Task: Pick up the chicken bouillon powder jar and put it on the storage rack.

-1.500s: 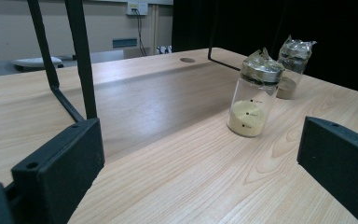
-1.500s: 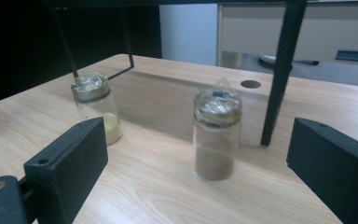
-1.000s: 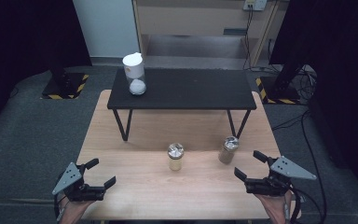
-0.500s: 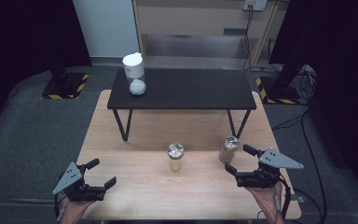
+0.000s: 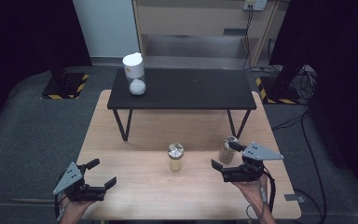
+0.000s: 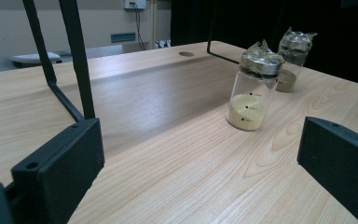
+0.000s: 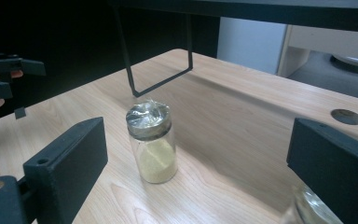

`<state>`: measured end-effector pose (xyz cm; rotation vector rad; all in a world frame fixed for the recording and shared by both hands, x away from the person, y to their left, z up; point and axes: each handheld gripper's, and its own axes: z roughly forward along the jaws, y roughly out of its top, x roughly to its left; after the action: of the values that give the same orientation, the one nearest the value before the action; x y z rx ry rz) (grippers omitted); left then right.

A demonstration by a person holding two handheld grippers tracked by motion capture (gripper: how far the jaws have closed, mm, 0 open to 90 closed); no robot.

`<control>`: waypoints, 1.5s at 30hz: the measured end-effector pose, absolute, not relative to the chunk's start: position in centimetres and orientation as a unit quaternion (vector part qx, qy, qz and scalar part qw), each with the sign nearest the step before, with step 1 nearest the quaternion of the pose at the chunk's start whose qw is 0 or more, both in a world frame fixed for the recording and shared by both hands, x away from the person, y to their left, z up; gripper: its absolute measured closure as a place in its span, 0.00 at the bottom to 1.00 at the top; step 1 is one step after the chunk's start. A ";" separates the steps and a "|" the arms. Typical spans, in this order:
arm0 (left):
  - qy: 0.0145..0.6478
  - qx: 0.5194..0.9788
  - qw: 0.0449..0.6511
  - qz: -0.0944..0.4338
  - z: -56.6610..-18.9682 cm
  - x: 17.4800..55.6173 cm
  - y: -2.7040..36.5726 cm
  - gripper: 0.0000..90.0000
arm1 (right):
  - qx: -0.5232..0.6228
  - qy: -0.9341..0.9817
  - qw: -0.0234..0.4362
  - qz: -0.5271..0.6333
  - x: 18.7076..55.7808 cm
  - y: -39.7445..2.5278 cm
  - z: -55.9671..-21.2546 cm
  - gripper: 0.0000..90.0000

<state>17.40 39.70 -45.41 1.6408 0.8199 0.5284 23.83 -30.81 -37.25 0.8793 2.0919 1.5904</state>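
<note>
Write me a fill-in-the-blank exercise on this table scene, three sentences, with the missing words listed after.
1. The right hand-held gripper is open beside the jar of brownish powder, while the jar of ____ powder stands near the middle of the wooden table.
2. The container with the white lid stands on the small ____ table.
3. The left hand-held gripper hangs with its jaws ____ near the table's front left corner.

Missing words: yellow; black; open
</note>
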 end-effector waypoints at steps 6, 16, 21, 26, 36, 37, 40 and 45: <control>0.350 0.702 0.578 0.226 -45.4 17.4 39.7 0.00 | 0.304 0.750 0.175 0.561 25.0 -29.4 -37.4 0.06; 0.351 0.701 0.579 0.224 -45.4 17.4 39.7 0.00 | 0.296 0.761 0.158 0.555 26.9 -27.2 -37.9 0.06; 0.351 0.702 0.578 0.224 -45.4 17.5 39.7 0.00 | 0.292 0.768 0.149 0.551 27.9 -26.1 -38.2 0.06; 0.351 0.702 0.578 0.224 -45.4 17.4 39.8 0.00 | 0.287 0.775 0.141 0.545 28.8 -24.8 -38.5 0.06; 0.351 0.702 0.578 0.224 -45.4 17.4 39.8 0.00 | 0.286 0.782 0.130 0.538 30.0 -23.1 -39.2 0.06; 0.352 0.702 0.578 0.224 -45.4 17.5 39.8 0.00 | 0.286 0.782 0.130 0.538 30.0 -23.1 -39.2 0.06; 0.352 0.702 0.578 0.224 -45.4 17.5 39.8 0.00 | 0.285 0.788 0.132 0.529 30.3 -22.6 -39.4 0.06; 0.351 0.703 0.576 0.224 -45.4 17.5 39.8 0.00 | 0.291 0.792 0.127 0.522 30.9 -22.0 -40.2 0.06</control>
<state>17.46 39.80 -45.39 1.6451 0.8228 0.5253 30.86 -22.04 -40.24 0.8454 2.3047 1.5181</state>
